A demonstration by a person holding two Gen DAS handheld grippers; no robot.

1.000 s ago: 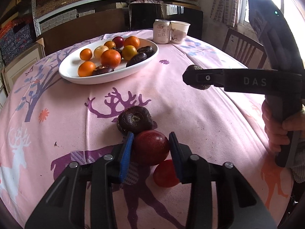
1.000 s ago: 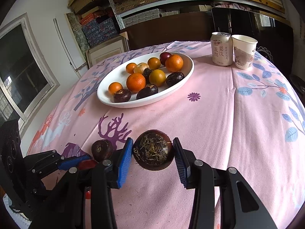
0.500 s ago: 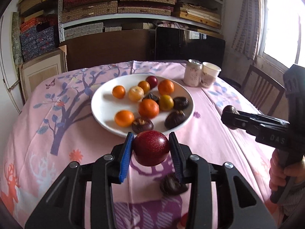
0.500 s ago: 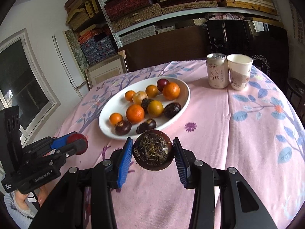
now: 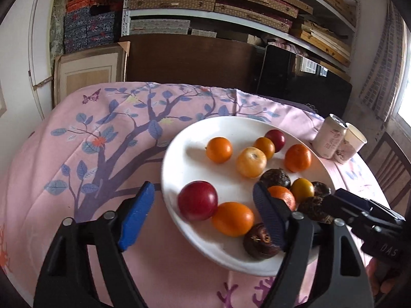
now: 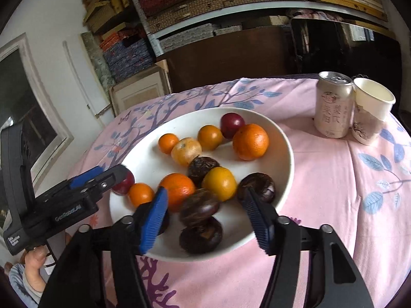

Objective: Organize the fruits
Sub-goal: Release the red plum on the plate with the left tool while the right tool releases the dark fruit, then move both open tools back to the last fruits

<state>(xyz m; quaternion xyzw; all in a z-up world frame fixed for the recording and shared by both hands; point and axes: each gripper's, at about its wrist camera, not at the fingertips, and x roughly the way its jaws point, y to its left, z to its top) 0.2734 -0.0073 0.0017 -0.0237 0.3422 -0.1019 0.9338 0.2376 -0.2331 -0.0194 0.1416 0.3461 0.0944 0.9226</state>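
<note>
Over the white oval plate [image 5: 179, 159], the left gripper [image 5: 203, 210] has just been opening; the round dark-red plum [image 5: 197, 200] lies free between its jaws beside an orange tangerine [image 5: 232, 218]. The right gripper [image 6: 204, 218] has likewise just been opening over a dark brown chestnut-like fruit [image 6: 199, 207] resting among others. A silver drink can [image 6: 333, 107] and white paper cup [image 6: 371, 110] stand behind the plate on the pink tablecloth [image 6: 334, 179].

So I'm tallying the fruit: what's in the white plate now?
In the white plate: six orange or yellow fruits, such as the big orange, two red plums, and several dark brown fruits. The tools cover part of the near rim.
</note>
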